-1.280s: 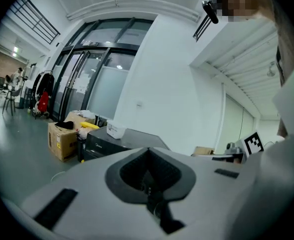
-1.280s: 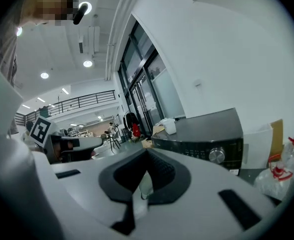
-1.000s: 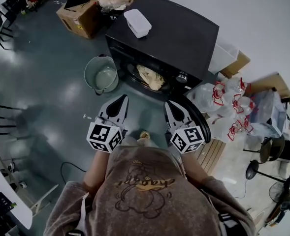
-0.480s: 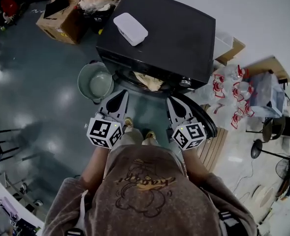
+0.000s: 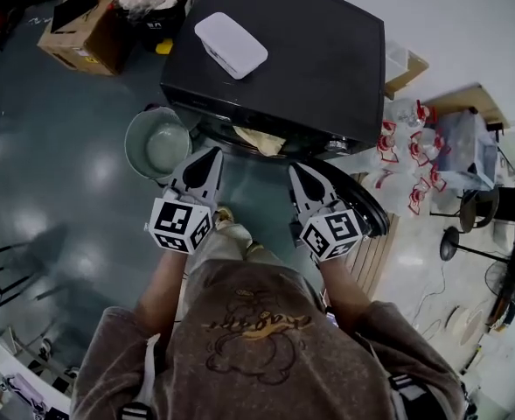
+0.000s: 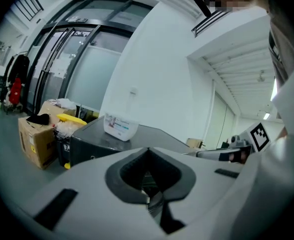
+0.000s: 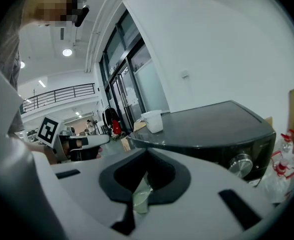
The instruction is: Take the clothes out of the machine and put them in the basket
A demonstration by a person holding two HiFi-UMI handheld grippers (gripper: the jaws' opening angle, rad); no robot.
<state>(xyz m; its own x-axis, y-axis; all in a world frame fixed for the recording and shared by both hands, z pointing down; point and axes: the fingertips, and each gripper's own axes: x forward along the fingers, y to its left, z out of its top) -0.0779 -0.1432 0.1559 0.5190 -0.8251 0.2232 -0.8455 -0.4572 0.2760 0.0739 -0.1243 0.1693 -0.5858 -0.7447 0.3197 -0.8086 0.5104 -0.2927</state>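
Note:
The black washing machine [image 5: 301,59] stands ahead with its round door [image 5: 365,210] swung open to the right. Cream clothes [image 5: 259,140] show in its opening. A grey-green basket [image 5: 155,143] sits on the floor left of the opening. My left gripper [image 5: 212,153] is shut and empty, its tips between the basket and the opening. My right gripper [image 5: 297,170] is shut and empty too, just in front of the opening beside the door. The left gripper view shows the machine [image 6: 94,140] over the closed left gripper [image 6: 147,151]. The right gripper view shows the closed right gripper [image 7: 146,154] below the machine's top.
A white lidded container [image 5: 231,45] lies on the machine's top. Cardboard boxes [image 5: 82,24] and a bin stand at the back left. Bagged bottles [image 5: 410,160] and a wooden pallet [image 5: 381,252] crowd the right. The machine's knob [image 7: 241,162] shows at the right.
Both grippers have moved forward and somewhat down toward the machine's opening. The machine and basket now sit closer in the head view. The jaws stayed shut.

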